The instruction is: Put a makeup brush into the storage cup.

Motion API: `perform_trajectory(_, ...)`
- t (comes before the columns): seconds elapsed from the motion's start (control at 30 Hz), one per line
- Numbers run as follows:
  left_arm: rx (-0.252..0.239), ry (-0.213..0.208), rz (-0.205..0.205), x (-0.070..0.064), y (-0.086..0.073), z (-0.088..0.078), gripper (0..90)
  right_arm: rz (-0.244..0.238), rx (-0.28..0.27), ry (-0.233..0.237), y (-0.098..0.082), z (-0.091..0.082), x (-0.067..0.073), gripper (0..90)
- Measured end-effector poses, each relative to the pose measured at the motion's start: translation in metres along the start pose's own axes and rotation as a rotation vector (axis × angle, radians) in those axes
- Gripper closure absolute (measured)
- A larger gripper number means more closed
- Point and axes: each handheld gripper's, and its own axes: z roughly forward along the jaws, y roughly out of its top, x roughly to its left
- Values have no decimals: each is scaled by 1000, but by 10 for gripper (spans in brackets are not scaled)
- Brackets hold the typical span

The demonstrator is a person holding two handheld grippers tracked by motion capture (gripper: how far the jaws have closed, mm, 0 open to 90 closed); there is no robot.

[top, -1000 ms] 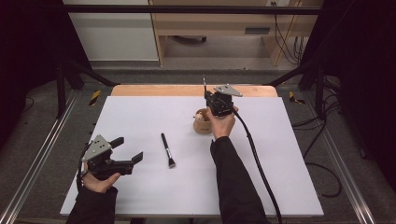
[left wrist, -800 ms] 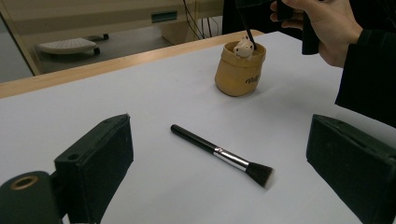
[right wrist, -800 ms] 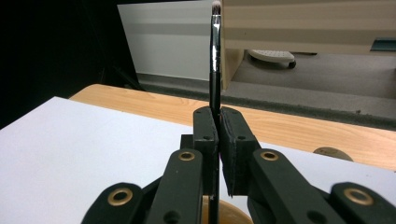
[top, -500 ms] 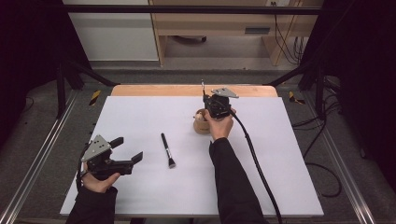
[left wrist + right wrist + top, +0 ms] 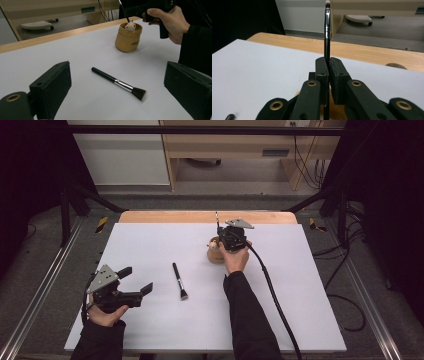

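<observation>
Right hand-held gripper (image 5: 327, 65), jaws clamped on the thin brush (image 5: 327, 32), stands right above the wooden pot (image 5: 216, 254); lower it straight, releasing only inside. Left hand-held gripper (image 5: 137, 282) idles wide open, well apart.

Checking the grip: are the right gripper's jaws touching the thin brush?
Touching. The right gripper view shows the right gripper shut on the thin brush, no gap.

The tan cup (image 5: 128, 37) bears a small dark printed word on its side, too small and blurred to read
</observation>
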Motion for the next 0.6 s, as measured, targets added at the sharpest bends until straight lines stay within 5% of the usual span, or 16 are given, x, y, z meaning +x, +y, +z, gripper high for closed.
perform_trajectory(0.6, 8, 2, 2, -1, 0, 1, 68, -16, 71, 13, -14, -6, -7, 857)
